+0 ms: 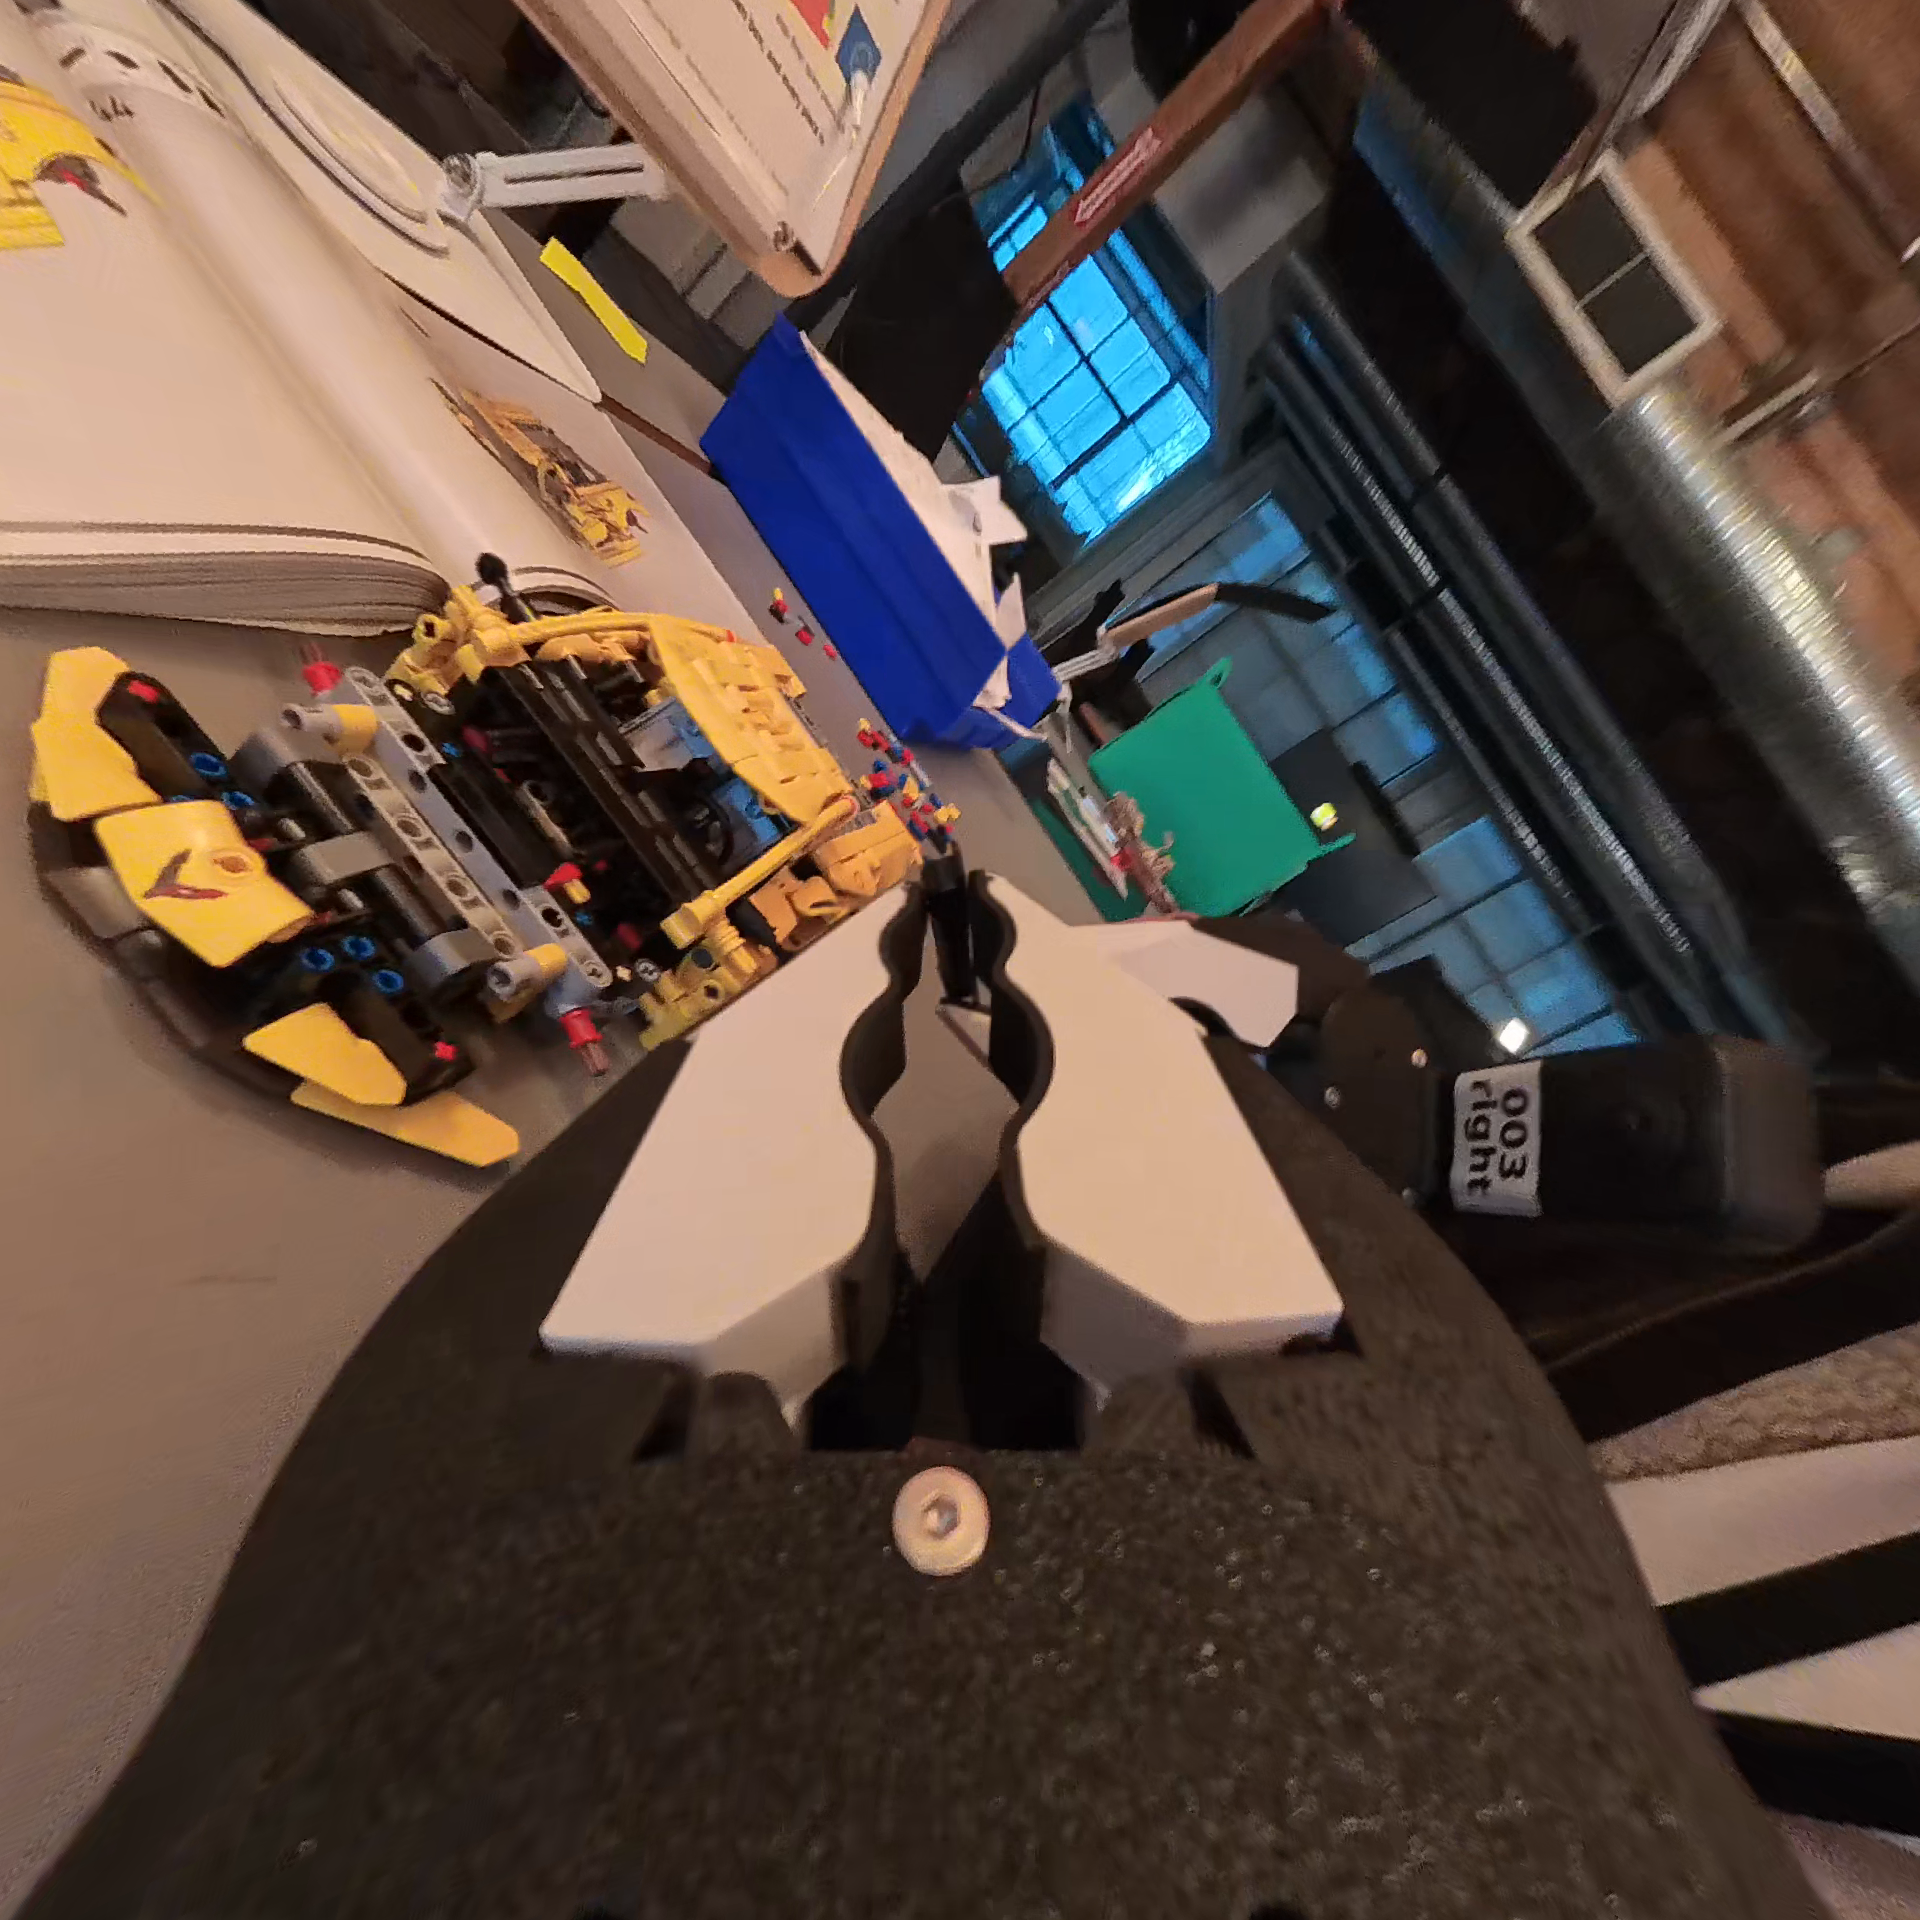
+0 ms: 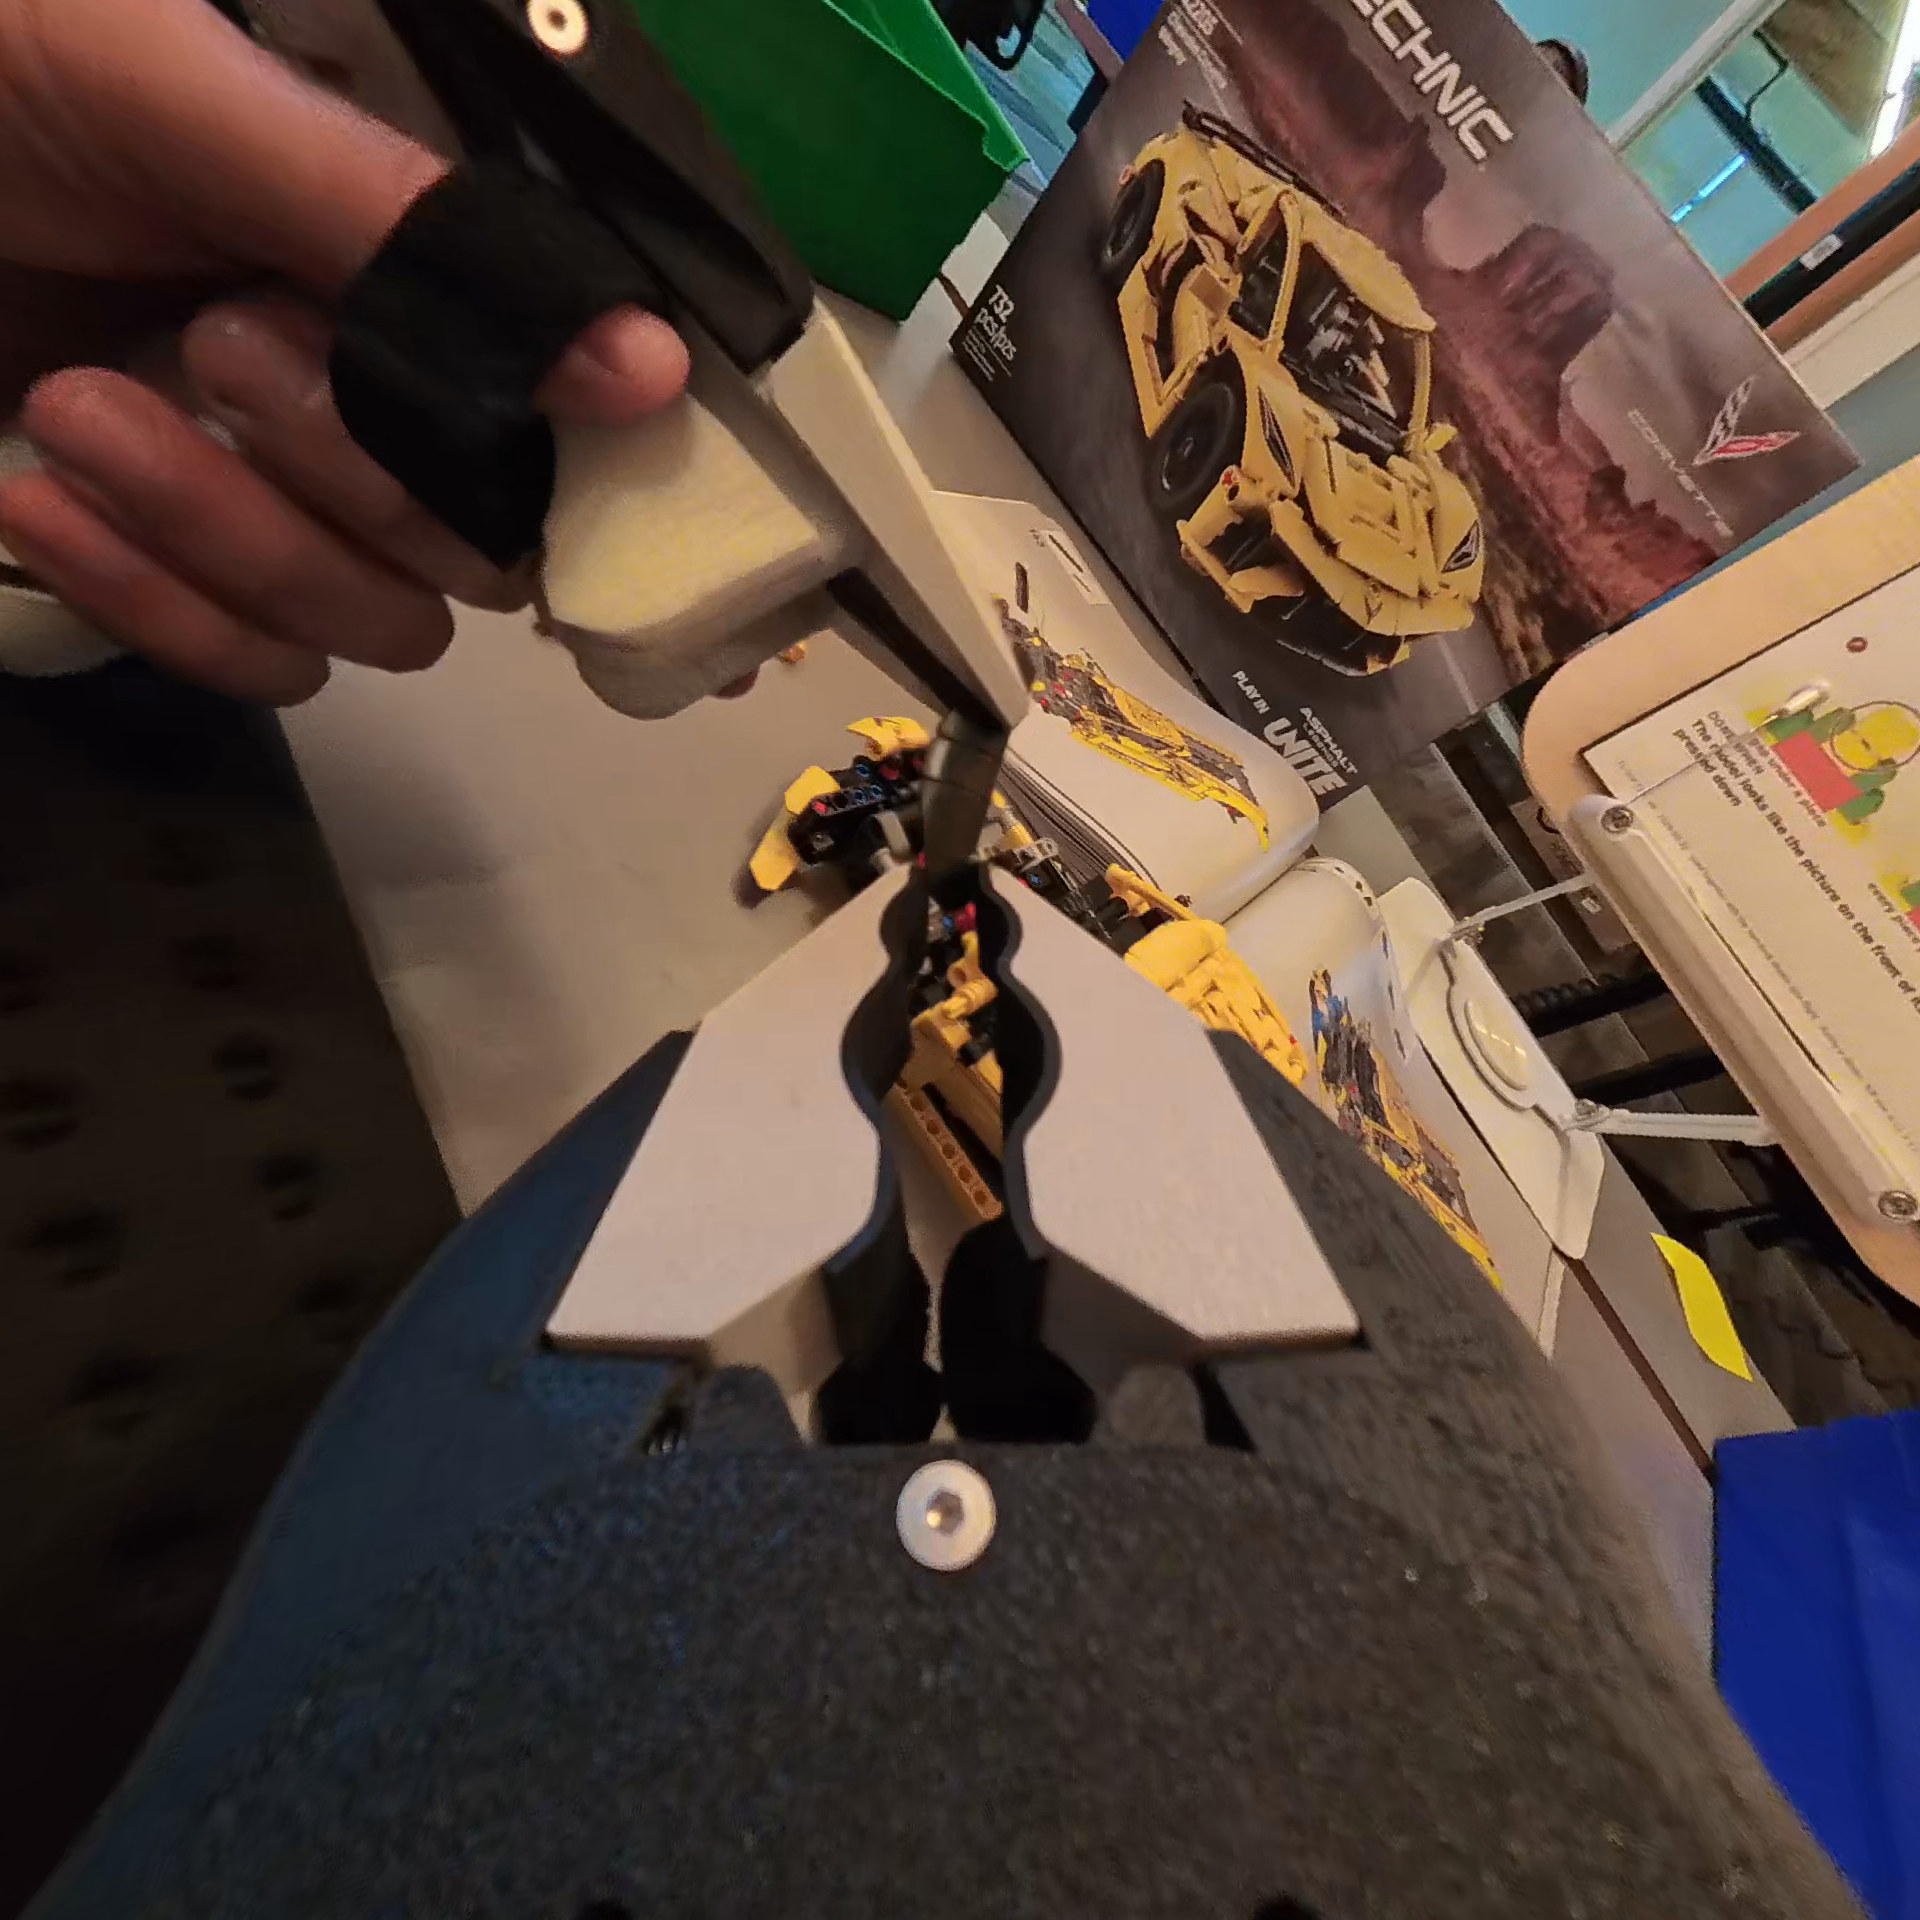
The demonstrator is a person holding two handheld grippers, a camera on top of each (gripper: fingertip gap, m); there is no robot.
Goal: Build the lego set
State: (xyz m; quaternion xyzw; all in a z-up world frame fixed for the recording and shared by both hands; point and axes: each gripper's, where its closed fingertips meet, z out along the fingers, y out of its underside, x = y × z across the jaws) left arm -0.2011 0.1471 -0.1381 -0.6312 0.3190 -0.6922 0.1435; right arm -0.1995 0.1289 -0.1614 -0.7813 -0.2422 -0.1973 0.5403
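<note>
We find both grippers raised above the grey table (image 1: 260, 1299) and brought tip to tip. The left gripper (image 1: 951, 940) is tilted steeply, a person's hand (image 2: 239, 416) wrapped round its black grip in the right wrist view. Its jaws are nearly together, pinching a slim black lego piece (image 1: 951, 914) at the tips. The right gripper (image 2: 948, 904) points toward the same piece; its jaws are likewise narrowed, with the piece's lower end between the fingertips, though we cannot tell whether they clamp it firmly. The partly built yellow and black lego car (image 1: 582, 800) rests on the table just beyond the grippers, apart from them, beside the open instruction booklet (image 1: 208, 447). A blue bin (image 1: 852, 540) stands farther back.
</note>
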